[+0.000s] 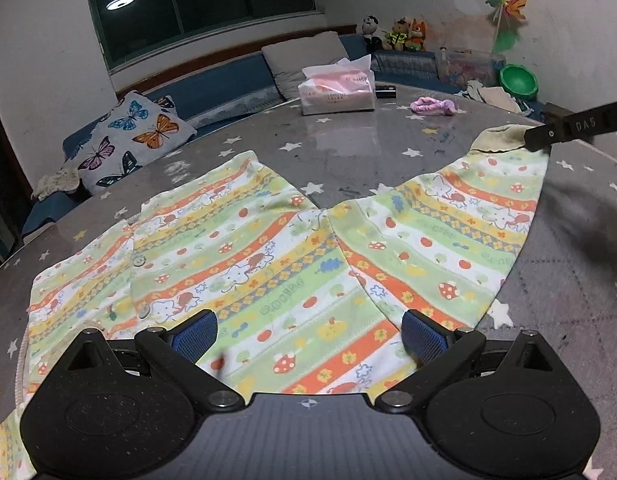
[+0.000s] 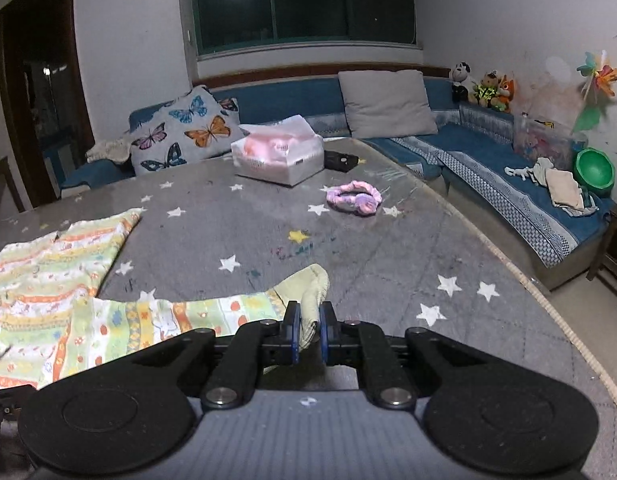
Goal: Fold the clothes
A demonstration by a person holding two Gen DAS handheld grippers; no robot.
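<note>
Now the shirt [image 1: 268, 264] lies spread on the grey star-print table [image 1: 348, 148], a child's top in orange, yellow and green bands with small mushrooms and elephants, its body at the near left and one sleeve [image 1: 468, 216] running out to the right. In the left wrist view the left gripper [image 1: 308, 336] hangs over the near part of the body with its jaws wide apart; the blue pads [image 1: 196, 334] stand clear of each other and nothing is pinched between them, only cloth lying below. The right gripper [image 2: 309, 330] is clamped on the sleeve's pale yellow cuff [image 2: 312, 288], its two pads pressed onto a bunched fold of the cuff (the same grip shows from the left wrist view as a black finger meeting the cuff at the far right). From the right wrist view the sleeve trails away to the left toward the body, and the cuff end looks raised a little off the table. Farther back on the table sit a tissue pack [image 2: 278, 156], a small dark box [image 2: 340, 160] just right of it, and a pink hairband [image 2: 354, 198] nearer the middle. Beyond the table runs a blue sofa [image 2: 488, 160] with a butterfly cushion [image 2: 184, 136] and a grey cushion [image 2: 384, 100].
</note>
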